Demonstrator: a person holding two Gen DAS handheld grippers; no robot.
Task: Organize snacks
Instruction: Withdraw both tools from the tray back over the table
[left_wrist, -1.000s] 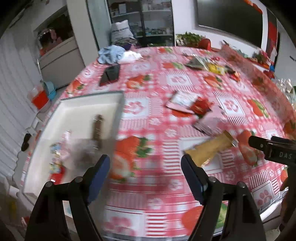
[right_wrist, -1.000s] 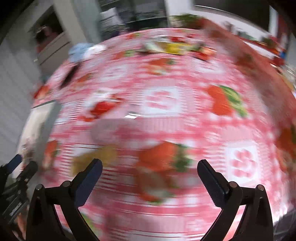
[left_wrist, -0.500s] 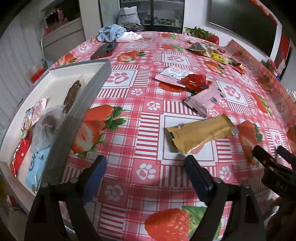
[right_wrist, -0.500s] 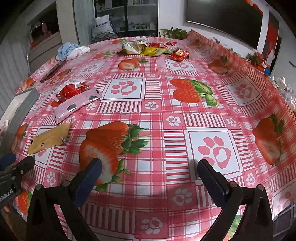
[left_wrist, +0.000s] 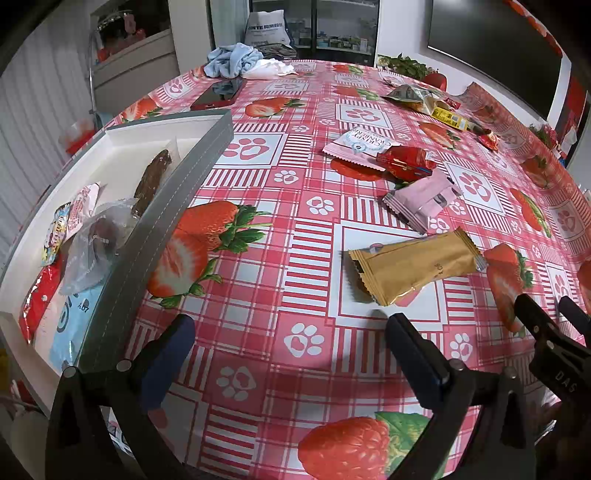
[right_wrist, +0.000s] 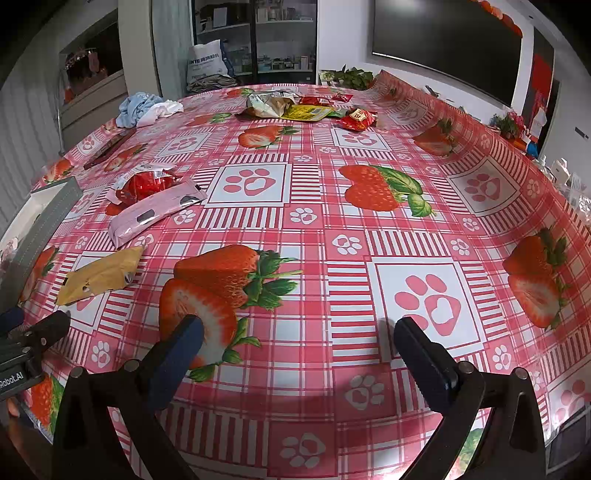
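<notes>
A grey-rimmed white tray (left_wrist: 192, 162) at the left holds several snack packets, among them a brown bar (left_wrist: 151, 181). On the strawberry tablecloth lie a gold packet (left_wrist: 413, 267), a pink packet (left_wrist: 421, 201), a red packet (left_wrist: 406, 162) and a white-pink packet (left_wrist: 356, 142). My left gripper (left_wrist: 290, 347) is open and empty, just short of the gold packet. My right gripper (right_wrist: 295, 347) is open and empty over bare cloth; the gold packet (right_wrist: 99, 275) and pink packet (right_wrist: 155, 212) lie to its left. It also shows at the right edge of the left wrist view (left_wrist: 554, 325).
More snack packets (right_wrist: 303, 110) lie in a heap at the far side of the table. A dark phone (left_wrist: 218, 94) and a bundle of blue and white cloth (left_wrist: 236, 64) lie at the far left. Cabinets and shelves stand behind the table.
Both grippers have swung and settled: the views went from blurred to sharp. The left gripper now faces the gold packet, closer than before. Both stayed open.
</notes>
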